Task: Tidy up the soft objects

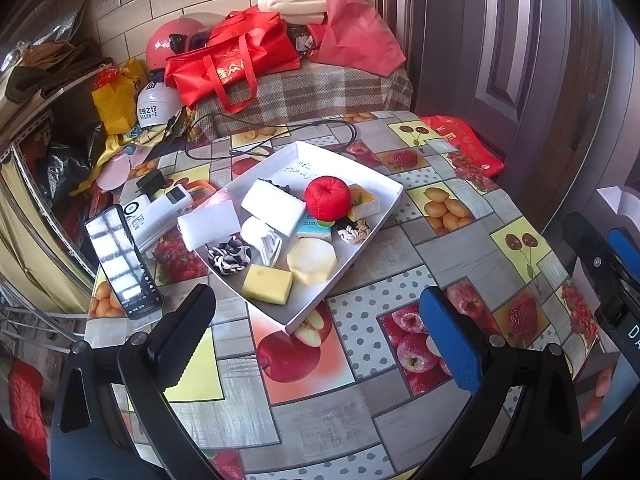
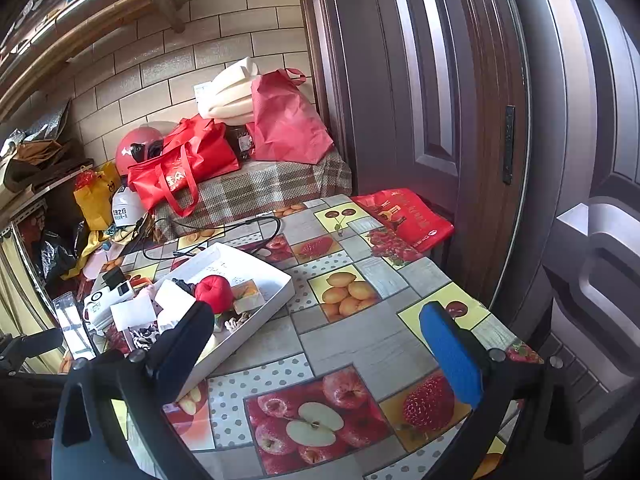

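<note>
- Nearest, the left gripper [image 1: 316,344] hangs over the fruit-print tablecloth [image 1: 320,420], its black and blue fingers spread wide with nothing between them.
- Likewise the right gripper [image 2: 320,348] is spread and empty above the same cloth, off to the right of the tray; part of it shows at the right edge of the left wrist view.
- Just beyond the left fingers sits the white tray [image 1: 384,216], set at an angle on the table.
- At the tray's near end lie a yellow sponge [image 1: 267,283], a pale round sponge [image 1: 312,260] and a black-and-white scrunchie [image 1: 229,258].
- Mid-tray are a folded white cloth [image 1: 262,238], a white foam block [image 1: 274,202], a teal-topped sponge [image 1: 314,228] and a knotted beige scrunchie [image 1: 354,232].
- Farther back rests a red plush apple [image 1: 328,198], touching an orange-and-white sponge [image 1: 364,202].
- A second white block [image 1: 208,224] leans over the tray's left rim.
- Left of the tray lie a phone [image 1: 122,262] and a white power bank [image 1: 158,214].
- Beyond the table, red bags [image 1: 236,60] and a red helmet [image 1: 168,44] sit on a plaid-covered surface.
</note>
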Motion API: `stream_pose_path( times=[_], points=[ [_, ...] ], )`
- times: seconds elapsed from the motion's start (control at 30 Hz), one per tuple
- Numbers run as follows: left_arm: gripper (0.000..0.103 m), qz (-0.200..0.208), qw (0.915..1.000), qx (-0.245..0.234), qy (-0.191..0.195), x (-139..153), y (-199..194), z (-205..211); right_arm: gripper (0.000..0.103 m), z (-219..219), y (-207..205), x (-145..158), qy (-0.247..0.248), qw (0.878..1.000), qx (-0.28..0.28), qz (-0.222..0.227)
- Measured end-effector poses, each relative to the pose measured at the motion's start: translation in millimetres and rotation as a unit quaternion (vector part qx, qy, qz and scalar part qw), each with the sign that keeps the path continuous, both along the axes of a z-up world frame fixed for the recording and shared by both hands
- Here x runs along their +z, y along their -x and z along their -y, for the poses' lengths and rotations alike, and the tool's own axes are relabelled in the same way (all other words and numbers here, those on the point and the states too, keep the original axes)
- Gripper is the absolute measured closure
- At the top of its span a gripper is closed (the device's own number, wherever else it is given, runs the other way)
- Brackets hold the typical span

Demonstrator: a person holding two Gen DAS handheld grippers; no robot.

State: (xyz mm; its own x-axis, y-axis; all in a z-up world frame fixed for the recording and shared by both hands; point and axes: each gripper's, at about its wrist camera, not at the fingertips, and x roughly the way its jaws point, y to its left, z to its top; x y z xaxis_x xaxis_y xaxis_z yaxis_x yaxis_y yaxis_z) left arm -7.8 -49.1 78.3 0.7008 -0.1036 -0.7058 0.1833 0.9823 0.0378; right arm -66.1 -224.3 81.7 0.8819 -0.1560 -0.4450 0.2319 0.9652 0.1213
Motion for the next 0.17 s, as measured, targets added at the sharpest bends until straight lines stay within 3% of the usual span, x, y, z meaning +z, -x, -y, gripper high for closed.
stream_pose_path(
  times=[0.17],
  points=[
    [0.000,-0.010,0.9999,-0.003,0.003,-5.1,-2.8,2.5,0.000,3.8,-2.3,-3.1,-0.004,1.000,-0.004,-0.005]
  ],
)
